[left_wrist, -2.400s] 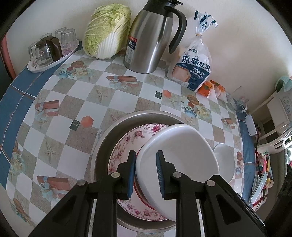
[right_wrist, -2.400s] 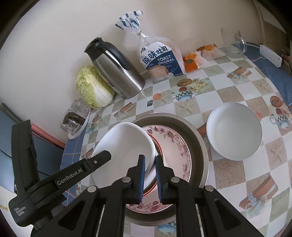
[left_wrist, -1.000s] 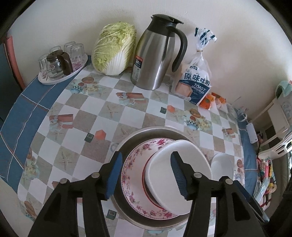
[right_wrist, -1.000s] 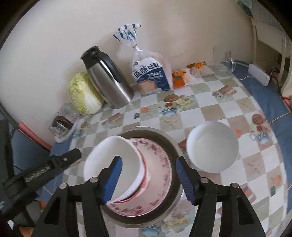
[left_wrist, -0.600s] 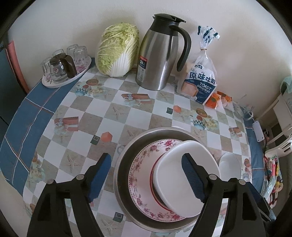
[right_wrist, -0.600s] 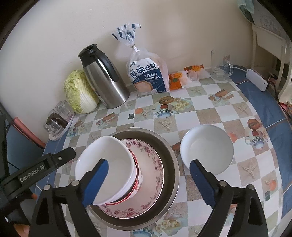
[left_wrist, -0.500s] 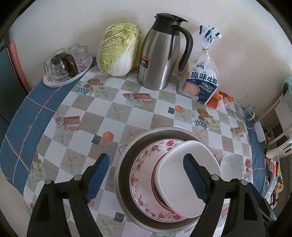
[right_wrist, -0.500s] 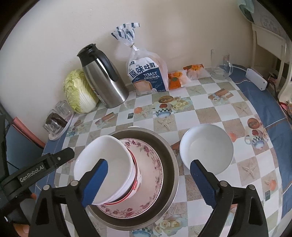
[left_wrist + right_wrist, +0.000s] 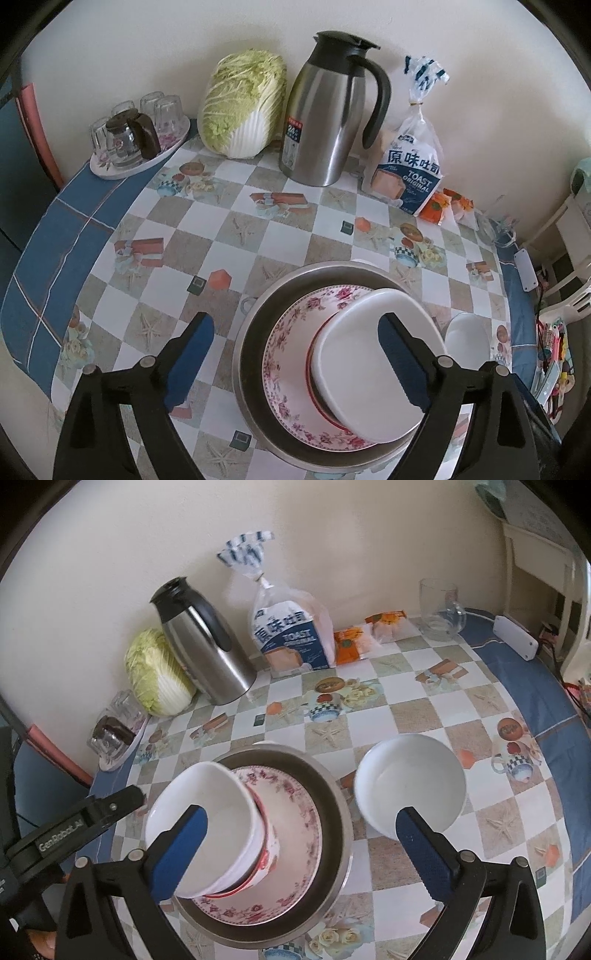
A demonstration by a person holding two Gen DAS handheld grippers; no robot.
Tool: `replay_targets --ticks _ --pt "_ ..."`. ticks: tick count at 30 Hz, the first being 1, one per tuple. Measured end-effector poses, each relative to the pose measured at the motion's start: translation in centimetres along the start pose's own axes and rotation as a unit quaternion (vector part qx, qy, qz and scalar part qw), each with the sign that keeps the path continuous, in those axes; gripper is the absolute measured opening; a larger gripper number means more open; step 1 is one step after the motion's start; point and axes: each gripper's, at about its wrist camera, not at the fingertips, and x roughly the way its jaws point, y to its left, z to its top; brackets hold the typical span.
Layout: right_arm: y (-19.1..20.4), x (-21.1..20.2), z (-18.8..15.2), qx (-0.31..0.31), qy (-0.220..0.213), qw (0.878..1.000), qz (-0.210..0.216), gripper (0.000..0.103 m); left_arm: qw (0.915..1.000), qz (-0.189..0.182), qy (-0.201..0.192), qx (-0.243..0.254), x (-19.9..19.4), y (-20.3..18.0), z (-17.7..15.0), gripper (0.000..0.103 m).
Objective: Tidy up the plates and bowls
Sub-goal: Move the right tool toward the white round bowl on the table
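Both grippers hang above the tabletop (image 9: 229, 236), angled down at a stack of dishes. The left gripper (image 9: 295, 360) has its jaws spread wide, having just been opening; its pads press on nothing, and the stack lies below the gap between them. The right gripper (image 9: 301, 853) is likewise released, its jaws having just been opening to a broad spread, with no pad contact on any dish. The stack sits in a steel basin (image 9: 332, 801) on the checked tablecloth. Inside the basin lies a floral plate (image 9: 291, 332) with a pink flower rim. On that plate stands a red-rimmed bowl (image 9: 267, 853), and a white bowl (image 9: 207, 794) is nested in it, tilted toward the left gripper's side. In the right wrist view the left gripper's black finger reaches toward the white bowl's rim from the left edge; whether it touches cannot be determined. A second white bowl (image 9: 410, 782) stands upright on the tabletop just beside the basin, apart from the stack. Along the wall stand a steel thermos jug (image 9: 328, 110), a napa cabbage (image 9: 240, 103), a bag of toast bread (image 9: 410, 170), orange snack packets (image 9: 349, 644) and a glass mug (image 9: 439, 609). A tray of glasses (image 9: 136, 125) sits at the far left edge.
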Motion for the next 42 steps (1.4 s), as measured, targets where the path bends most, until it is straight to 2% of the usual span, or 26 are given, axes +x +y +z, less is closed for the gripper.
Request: replay_targets --ticks 8,20,24,36,42 --pt "-4.6 -1.6 1.1 0.051 -0.021 0.998 -0.02 0.103 0.9993 -0.016 -0.02 0.025 -1.4 -3.0 -0.2 0.091" --pt "-12.6 -3.0 0.9 0.132 -0.036 0.989 -0.054 0.103 0.9935 -0.052 -0.021 0.099 -1.5 -11.0 -2.0 0.091" --pt "-13.9 -2.7 0.9 0.14 -0.03 0.988 -0.058 0.103 0.9907 -0.066 -0.022 0.117 -1.2 -13.4 -2.7 0.091" --pt "-16.4 -1.9 0.3 0.154 -0.018 0.985 -0.08 0.103 0.9872 -0.057 -0.023 0.147 1.6 -18.0 -4.0 0.091" --pt "-17.6 -0.2 -0.3 0.162 0.001 0.982 -0.095 0.103 0.9855 -0.058 -0.018 0.159 3.3 -19.5 -4.4 0.09"
